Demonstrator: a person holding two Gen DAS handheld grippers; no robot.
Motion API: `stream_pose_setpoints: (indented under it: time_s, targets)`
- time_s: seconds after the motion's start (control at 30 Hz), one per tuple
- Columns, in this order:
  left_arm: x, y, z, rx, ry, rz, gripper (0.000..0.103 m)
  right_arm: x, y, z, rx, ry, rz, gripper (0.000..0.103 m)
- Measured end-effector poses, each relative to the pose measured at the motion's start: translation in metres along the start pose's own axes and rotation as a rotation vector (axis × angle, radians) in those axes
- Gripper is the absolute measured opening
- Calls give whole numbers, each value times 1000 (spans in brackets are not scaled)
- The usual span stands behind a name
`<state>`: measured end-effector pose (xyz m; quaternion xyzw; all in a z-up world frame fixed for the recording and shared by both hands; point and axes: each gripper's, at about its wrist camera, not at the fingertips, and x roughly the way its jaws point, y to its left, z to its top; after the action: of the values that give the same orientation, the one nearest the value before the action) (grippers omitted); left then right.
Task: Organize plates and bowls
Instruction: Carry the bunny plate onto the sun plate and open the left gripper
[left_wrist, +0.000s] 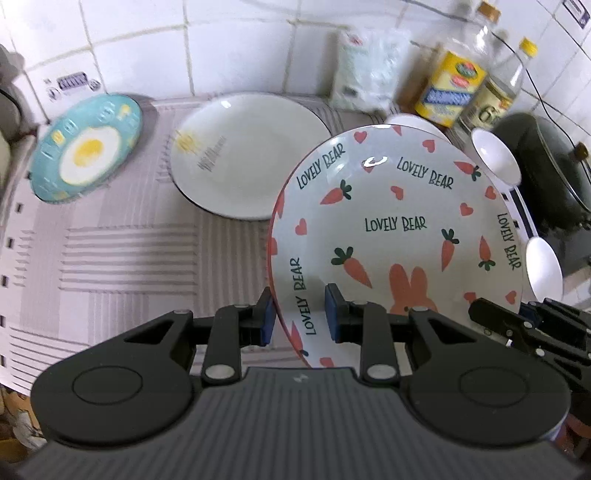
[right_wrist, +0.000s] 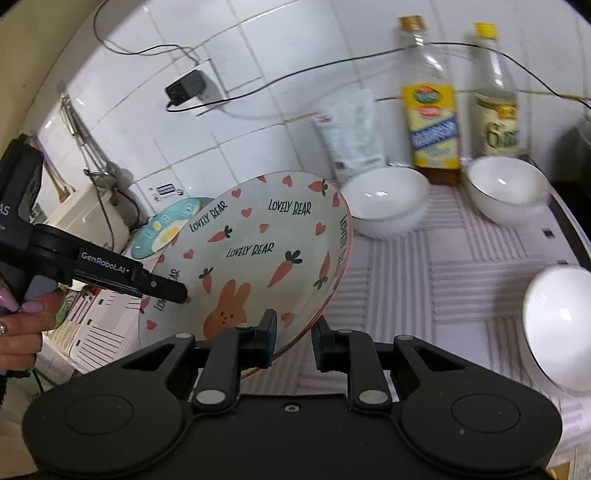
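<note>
Left wrist: carrot-and-heart "LOVELY BEAR" plate

White tiled wall behind a striped countertop mat.

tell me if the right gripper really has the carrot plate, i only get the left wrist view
Observer: Yes. In the right wrist view the right gripper is shut on the near rim of the carrot plate.
Operator: how many bowls past the plate
Observer: Three white ones on the cloth: the back left bowl, the back right bowl, and the near bowl at the right edge.
Operator: anything on the wall
Observer: A black charger is plugged in above the plate.
</note>
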<state>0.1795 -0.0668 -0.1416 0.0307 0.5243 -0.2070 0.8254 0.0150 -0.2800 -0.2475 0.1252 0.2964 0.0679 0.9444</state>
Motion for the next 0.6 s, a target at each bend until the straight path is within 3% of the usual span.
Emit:
stream_pose_setpoints:
  time_s: [0.3, 0.6]
  targets:
    - [3, 45, 30, -66, -1, 15, 26, 43, 20, 44, -51, 15, 58, 25]
    - [45, 77, 71, -83, 45, 49, 26, 112, 24, 77, -45, 53, 57, 25]
